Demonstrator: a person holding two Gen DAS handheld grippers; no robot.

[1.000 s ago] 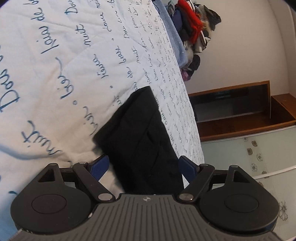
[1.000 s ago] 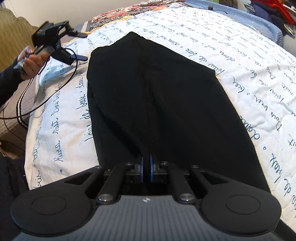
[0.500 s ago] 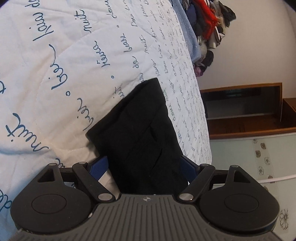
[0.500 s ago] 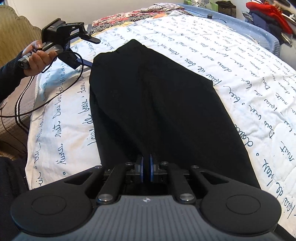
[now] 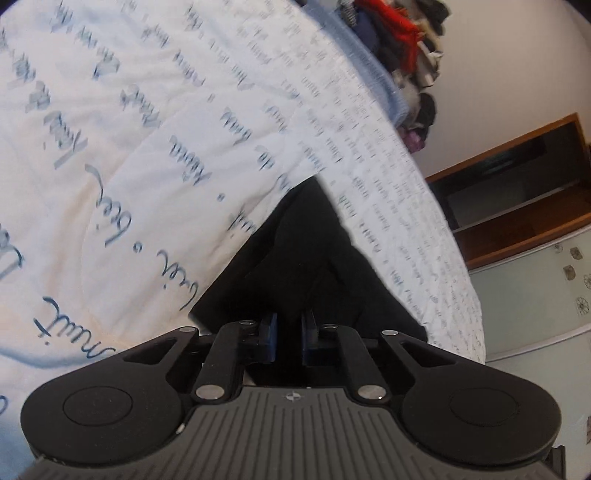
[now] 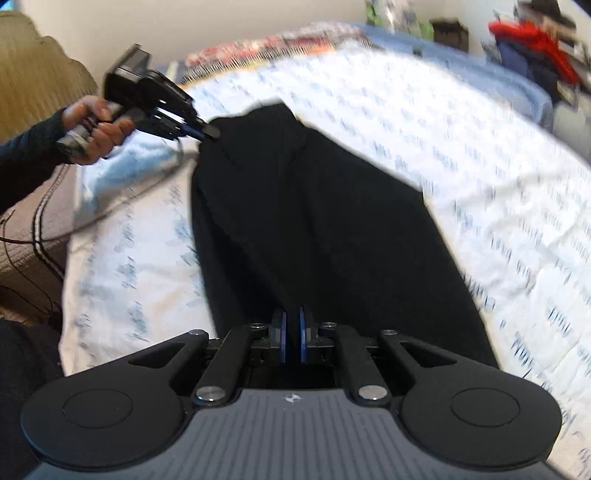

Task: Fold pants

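Note:
Black pants lie lengthwise on a white quilt with blue script. My right gripper is shut on the near end of the pants. My left gripper is shut on the far corner of the pants, lifted slightly off the quilt. In the right wrist view the left gripper shows at the upper left, held by a hand, its tips pinching the far left corner of the pants.
A pile of clothes sits past the bed's far side. A wooden shelf unit and a pale cabinet stand beside the bed. A beige chair and grey blanket lie left of the bed.
My left gripper has shut on the far corner of the pants, which it straddled open before, and has begun lifting it. My right gripper stays shut on the near end.

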